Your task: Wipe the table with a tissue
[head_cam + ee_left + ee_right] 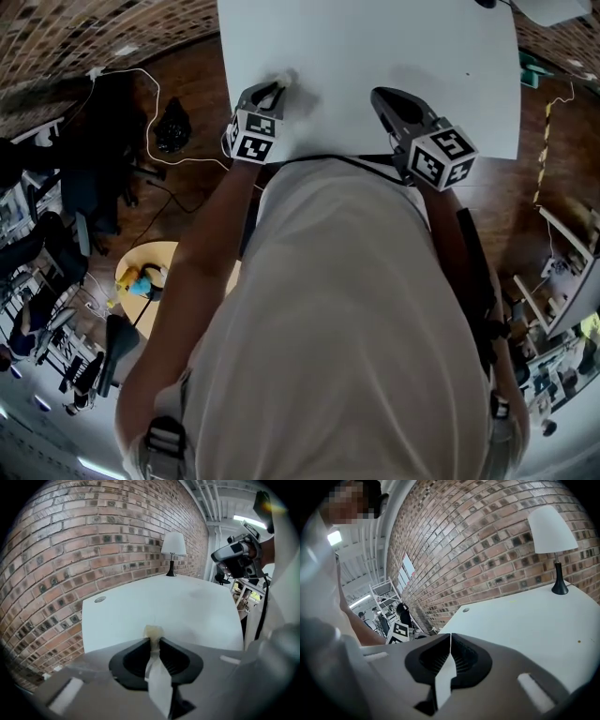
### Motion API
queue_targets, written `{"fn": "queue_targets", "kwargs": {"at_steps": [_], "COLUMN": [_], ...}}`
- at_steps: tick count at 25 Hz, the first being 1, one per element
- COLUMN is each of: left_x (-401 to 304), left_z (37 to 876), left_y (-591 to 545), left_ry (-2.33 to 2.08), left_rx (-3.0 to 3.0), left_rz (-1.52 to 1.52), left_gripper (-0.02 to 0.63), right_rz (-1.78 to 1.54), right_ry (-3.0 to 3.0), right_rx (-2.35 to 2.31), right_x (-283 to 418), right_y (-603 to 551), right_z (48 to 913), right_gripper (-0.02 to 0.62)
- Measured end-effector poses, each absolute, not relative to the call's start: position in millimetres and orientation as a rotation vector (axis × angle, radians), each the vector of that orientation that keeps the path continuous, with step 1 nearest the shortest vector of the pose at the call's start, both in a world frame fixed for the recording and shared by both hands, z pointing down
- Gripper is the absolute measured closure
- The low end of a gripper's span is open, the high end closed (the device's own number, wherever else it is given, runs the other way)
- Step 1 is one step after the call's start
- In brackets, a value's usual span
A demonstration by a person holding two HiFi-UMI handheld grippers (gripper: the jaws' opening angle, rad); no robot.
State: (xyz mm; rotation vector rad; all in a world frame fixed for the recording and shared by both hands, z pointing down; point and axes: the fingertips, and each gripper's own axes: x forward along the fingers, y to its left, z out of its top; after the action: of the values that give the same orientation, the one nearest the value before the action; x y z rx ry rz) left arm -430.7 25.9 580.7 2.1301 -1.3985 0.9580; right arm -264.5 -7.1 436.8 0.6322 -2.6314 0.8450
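A small wad of white tissue (153, 632) sticks out between the tips of my left gripper (154, 641), which is shut on it. In the head view that gripper (275, 86) holds the tissue (284, 79) over the near left part of the white table (366, 47); whether the tissue touches the top I cannot tell. My right gripper (386, 97) hovers over the table's near edge to the right. Its jaws (450, 637) are pressed together with nothing between them.
A white-shaded lamp (553, 531) on a black stem stands at the table's far side by the brick wall (70, 541). A round cable hole (99, 599) sits near one corner. Wooden floor with cables and a chair (94, 187) lies to the left.
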Motion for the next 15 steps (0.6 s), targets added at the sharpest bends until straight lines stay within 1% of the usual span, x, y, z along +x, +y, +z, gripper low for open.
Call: {"fn": "queue_targets", "kwargs": {"at_steps": [7, 15], "left_x": [-428.1, -423.6], "left_z": [594.7, 598.8], "left_y": [0.7, -6.6], "left_ry": [-1.501, -1.538], "left_rx": [2.016, 1.919], "left_rz": [1.074, 1.095], "left_gripper": [0.534, 0.535], "right_rz": [0.878, 0.91], "right_ry": [-2.619, -2.612], "right_rx": [0.62, 0.644], "right_x": [-242.1, -213.0], "right_y": [-19.7, -34.9], "right_z": [438.3, 440.1], "right_gripper": [0.583, 0.583]}}
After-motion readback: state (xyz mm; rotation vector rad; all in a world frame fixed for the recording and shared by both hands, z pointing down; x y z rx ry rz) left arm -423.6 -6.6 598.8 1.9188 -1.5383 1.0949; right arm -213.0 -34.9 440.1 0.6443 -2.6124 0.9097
